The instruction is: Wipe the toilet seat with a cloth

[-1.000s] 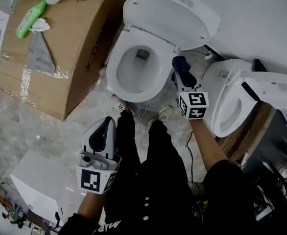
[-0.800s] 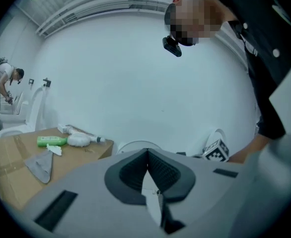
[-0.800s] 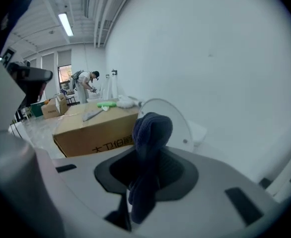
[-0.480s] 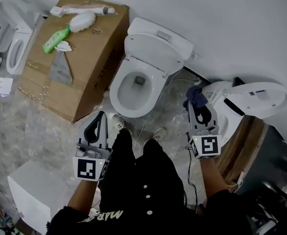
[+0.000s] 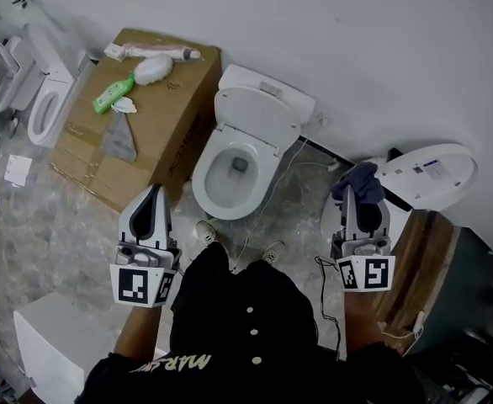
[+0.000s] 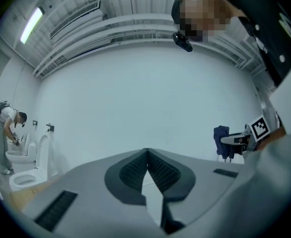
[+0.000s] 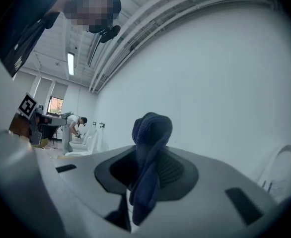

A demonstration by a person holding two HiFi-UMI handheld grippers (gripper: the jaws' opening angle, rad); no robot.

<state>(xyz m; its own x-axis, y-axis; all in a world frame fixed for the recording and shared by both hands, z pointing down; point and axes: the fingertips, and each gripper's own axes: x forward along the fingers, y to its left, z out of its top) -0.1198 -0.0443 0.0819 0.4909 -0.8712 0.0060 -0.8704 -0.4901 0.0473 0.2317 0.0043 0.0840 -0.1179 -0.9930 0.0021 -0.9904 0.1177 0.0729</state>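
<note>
A white toilet [image 5: 234, 168] stands by the wall with its lid [image 5: 266, 110] raised and its seat [image 5: 206, 188] down around the bowl. My right gripper [image 5: 353, 194] is held up to the right of it, away from the seat, shut on a dark blue cloth [image 5: 359, 181]. In the right gripper view that cloth [image 7: 148, 162] is bunched between the jaws and rises above them. My left gripper [image 5: 153, 194] hangs left of the toilet, shut with nothing in it. The left gripper view shows its pads [image 6: 135, 170] meeting at the tips [image 6: 146, 151], with the blue cloth [image 6: 222, 142] far right.
A cardboard box [image 5: 137, 133] left of the toilet carries a green bottle [image 5: 115, 93], a white brush [image 5: 152, 70] and a grey rag [image 5: 121, 140]. Another toilet [image 5: 423, 177] stands at the right, more toilets [image 5: 40, 91] at the far left. The person's shoes [image 5: 205, 232] stand before the bowl. Someone [image 7: 75, 123] works in the distance.
The right gripper with the cloth has moved away from the toilet rim toward the right and up. The head view has pulled back, showing more floor. The left gripper stays shut.
</note>
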